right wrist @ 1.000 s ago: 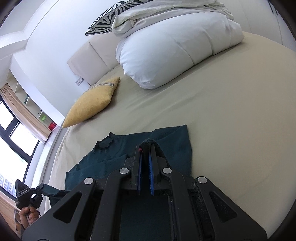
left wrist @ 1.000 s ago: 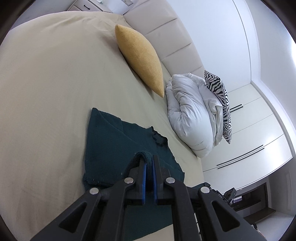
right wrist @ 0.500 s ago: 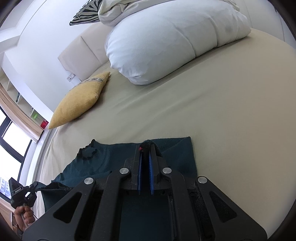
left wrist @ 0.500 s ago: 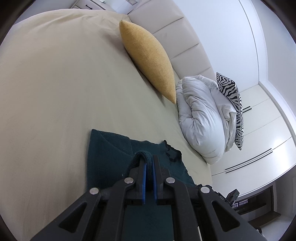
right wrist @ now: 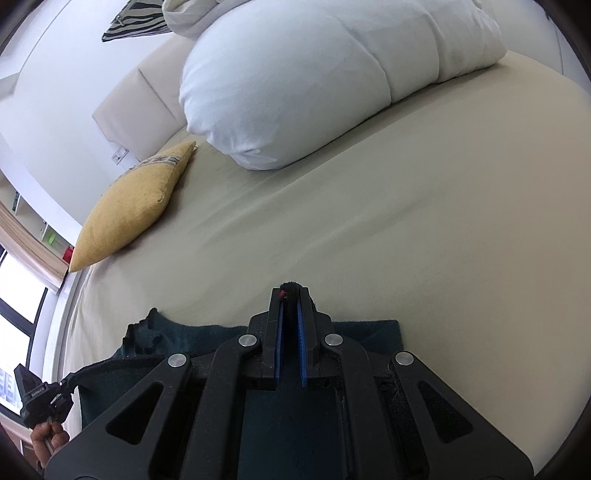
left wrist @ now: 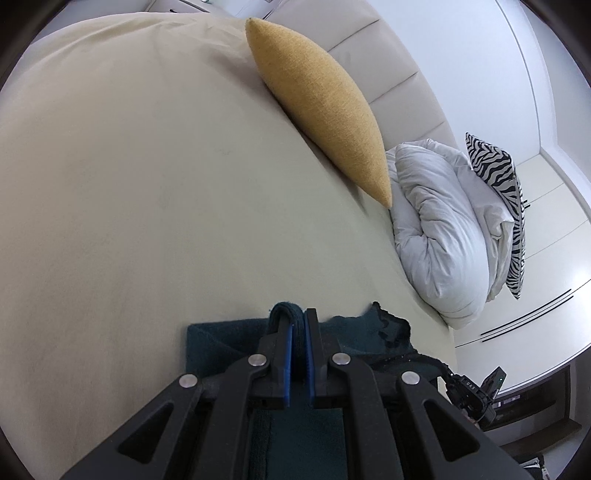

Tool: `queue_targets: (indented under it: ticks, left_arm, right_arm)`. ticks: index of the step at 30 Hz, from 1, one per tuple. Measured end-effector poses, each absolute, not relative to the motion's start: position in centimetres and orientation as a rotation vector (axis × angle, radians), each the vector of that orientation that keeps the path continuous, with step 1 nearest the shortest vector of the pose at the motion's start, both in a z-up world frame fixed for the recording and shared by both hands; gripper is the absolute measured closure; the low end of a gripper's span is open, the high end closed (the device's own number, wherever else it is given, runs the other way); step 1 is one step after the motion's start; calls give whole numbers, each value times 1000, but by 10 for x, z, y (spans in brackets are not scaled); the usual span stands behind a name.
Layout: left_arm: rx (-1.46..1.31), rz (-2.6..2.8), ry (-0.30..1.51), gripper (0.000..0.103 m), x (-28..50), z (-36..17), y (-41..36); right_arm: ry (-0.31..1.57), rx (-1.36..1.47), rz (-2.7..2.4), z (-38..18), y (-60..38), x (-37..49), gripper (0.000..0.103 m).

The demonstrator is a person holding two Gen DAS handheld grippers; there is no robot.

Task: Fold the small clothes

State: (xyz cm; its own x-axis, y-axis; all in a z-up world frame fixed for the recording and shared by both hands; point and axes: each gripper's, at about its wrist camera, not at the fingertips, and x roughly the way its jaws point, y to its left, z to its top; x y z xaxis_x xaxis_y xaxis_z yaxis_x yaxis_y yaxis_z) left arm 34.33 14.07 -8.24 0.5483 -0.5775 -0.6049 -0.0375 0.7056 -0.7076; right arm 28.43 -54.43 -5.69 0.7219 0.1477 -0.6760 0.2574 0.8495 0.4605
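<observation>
Both tongs, left (left wrist: 299, 314) & right (right wrist: 290, 291), still clamping green garment (left wrist: 354, 328), carried it fwd.

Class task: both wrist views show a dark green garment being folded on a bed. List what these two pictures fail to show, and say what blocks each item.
- Most of the garment: in both views, covered by the hand-held gripper bodies.
- Garment type and fold progress: only a scalloped edge shows.
- Right hand-held gripper in the left view: small, at the frame edge.
- Person: only fingers at the right view's edge.
- Zebra pillow: cut by the top edge.
</observation>
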Motion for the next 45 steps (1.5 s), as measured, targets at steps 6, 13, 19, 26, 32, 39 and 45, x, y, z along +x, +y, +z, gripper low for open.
queue_targets:
  ticks: [6, 13, 19, 26, 32, 39, 45]
  left_arm:
    - [-758, -346, 942, 45, 338, -86, 149]
    - [-695, -350, 887, 41, 295, -56, 156]
    - [-564, -355, 923, 41, 239, -64, 136]
    - [-506, -325, 944, 60, 220, -80, 129]
    - [-462, -322, 926, 69, 204, -73, 130]
    - [-364, -320, 914, 76, 189, -71, 113]
    - [-366, -314, 926, 95, 189, -77, 113]
  right_arm:
    - [800, 609, -131, -76, -549, 295, 39]
    - [769, 622, -108, -66, -554, 255, 39]
    - [787, 439, -38, -61, -519, 200, 39]
    - [833, 324, -3, -73, -496, 154, 40]
    - [823, 279, -36, -69, -495, 134, 44]
    - [796, 269, -114, -66, -502, 116, 44]
    - [858, 231, -118, -77, -498, 117, 68]
